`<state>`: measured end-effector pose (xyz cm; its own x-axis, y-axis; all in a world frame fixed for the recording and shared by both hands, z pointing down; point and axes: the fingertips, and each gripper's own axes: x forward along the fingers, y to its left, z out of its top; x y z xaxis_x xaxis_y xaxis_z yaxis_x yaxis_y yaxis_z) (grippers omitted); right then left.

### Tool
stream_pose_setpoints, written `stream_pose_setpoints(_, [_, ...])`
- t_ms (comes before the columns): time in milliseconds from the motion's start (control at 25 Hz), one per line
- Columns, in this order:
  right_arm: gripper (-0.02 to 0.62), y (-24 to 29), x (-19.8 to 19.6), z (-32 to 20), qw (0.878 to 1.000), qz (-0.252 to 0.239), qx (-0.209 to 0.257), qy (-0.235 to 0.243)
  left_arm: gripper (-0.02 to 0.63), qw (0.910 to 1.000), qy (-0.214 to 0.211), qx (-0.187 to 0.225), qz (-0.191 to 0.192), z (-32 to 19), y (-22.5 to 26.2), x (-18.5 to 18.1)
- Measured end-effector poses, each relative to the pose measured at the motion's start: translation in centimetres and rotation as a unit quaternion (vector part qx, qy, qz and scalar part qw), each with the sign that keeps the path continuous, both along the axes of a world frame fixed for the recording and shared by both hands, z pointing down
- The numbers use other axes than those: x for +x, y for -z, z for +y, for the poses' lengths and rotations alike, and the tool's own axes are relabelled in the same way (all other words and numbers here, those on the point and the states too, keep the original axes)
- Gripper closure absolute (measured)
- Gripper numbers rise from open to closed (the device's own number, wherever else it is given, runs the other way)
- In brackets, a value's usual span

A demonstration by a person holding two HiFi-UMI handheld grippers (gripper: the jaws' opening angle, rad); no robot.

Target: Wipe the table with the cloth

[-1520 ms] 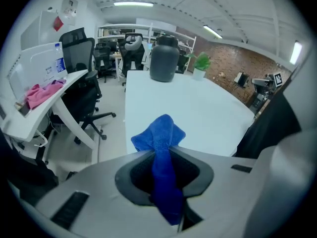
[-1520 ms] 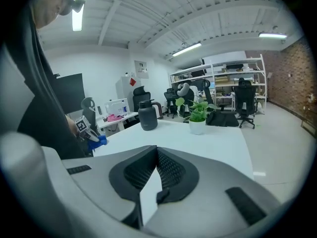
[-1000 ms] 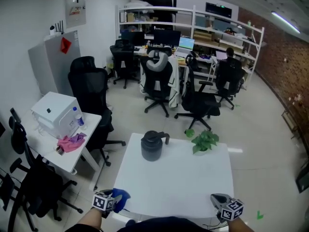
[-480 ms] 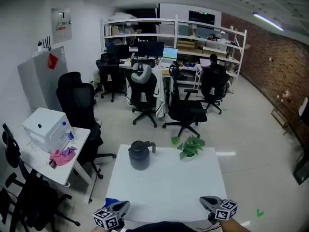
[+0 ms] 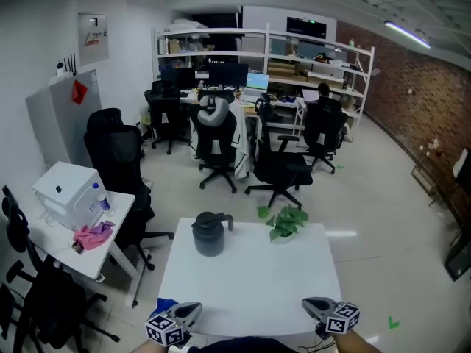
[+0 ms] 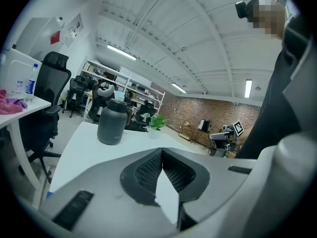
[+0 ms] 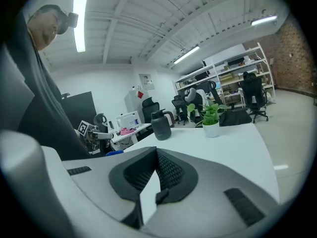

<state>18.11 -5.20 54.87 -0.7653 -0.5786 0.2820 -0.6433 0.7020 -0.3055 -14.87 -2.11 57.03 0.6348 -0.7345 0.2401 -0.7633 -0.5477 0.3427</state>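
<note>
Holding both jaws shut on nothing: left gripper [image 5: 190, 312], right gripper [image 5: 313, 305] | cloth [image 5: 167, 304]: blue, seemingly bunched at near-left corner of table [image 5: 257, 278], beside my left gripper | risk: my nudge tips it off the edge.

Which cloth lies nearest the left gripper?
The blue cloth, right beside the left gripper; the pink cloth lies far off on the side desk.
</note>
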Motion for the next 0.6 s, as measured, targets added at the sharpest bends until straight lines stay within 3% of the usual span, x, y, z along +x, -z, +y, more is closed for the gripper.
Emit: stream_pose_setpoints(600, [0.595,0.9,-1.8,-0.1,0.999,0.012,0.018,0.030,0.606,0.9997,-0.018,0.009,0.013,-0.6,1.2,1.1])
